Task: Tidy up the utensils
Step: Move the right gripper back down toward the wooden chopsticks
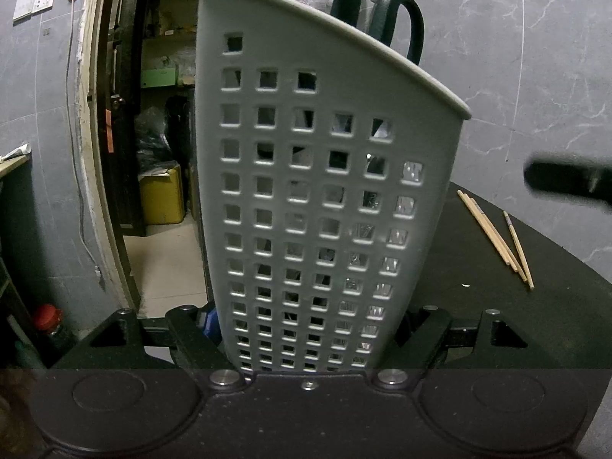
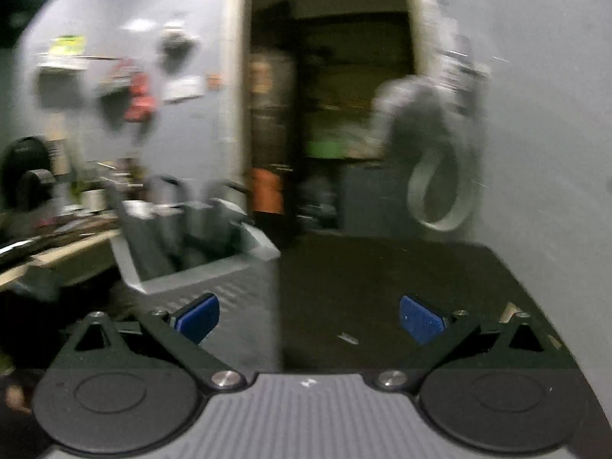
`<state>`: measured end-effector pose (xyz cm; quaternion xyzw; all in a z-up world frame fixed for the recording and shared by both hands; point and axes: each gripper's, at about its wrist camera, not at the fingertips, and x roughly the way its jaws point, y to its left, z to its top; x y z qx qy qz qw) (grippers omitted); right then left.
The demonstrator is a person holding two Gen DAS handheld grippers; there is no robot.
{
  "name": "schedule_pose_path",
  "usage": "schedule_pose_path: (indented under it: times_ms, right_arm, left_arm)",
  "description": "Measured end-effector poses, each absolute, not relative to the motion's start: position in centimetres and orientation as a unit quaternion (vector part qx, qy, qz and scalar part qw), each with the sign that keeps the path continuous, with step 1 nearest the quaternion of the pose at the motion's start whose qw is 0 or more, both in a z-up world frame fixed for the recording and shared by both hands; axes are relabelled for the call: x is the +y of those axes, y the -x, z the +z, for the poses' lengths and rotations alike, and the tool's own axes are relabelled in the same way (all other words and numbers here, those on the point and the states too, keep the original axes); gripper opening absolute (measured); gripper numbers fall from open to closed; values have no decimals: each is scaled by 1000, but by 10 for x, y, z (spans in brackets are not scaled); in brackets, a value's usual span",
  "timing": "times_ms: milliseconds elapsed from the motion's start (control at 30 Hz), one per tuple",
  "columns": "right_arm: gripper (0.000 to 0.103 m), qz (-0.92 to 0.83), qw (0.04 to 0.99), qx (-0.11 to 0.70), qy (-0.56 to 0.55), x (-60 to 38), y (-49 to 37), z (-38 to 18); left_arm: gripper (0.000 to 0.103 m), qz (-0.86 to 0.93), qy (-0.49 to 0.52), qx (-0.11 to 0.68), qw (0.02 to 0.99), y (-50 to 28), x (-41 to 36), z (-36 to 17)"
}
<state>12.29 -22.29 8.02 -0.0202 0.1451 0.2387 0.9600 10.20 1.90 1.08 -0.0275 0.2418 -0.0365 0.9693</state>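
Left claw (image 1: 306, 338) clamps grey utensil caddy (image 1: 317, 199) upright on bench (image 1: 478, 325). Chopsticks (image 1: 497, 239) lie loose to caddy's right, long axis pointing away; right claw (image 2: 308, 319), wide open, empty, is nearer.

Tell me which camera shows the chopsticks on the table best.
The left wrist view: the chopsticks lie sharp and unobstructed on the black table, right of the grey utensil holder. The right wrist view is motion-blurred, and no chopsticks can be made out there.
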Motion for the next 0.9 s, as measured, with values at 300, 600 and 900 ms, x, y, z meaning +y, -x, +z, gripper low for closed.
schedule_pose_path:
  times_ms: [300, 600, 900]
  right_arm:
    - [103, 97, 973, 197, -67, -267, -143, 28]
    - [103, 101, 973, 199, -54, -265, -140, 13]
    - [103, 106, 973, 191, -71, -268, -143, 12]
  left_arm:
    - [83, -32, 28, 248, 968, -106, 15, 11]
    - [83, -26, 21, 250, 968, -109, 11, 13]
    - [83, -26, 23, 246, 969, -110, 10, 17]
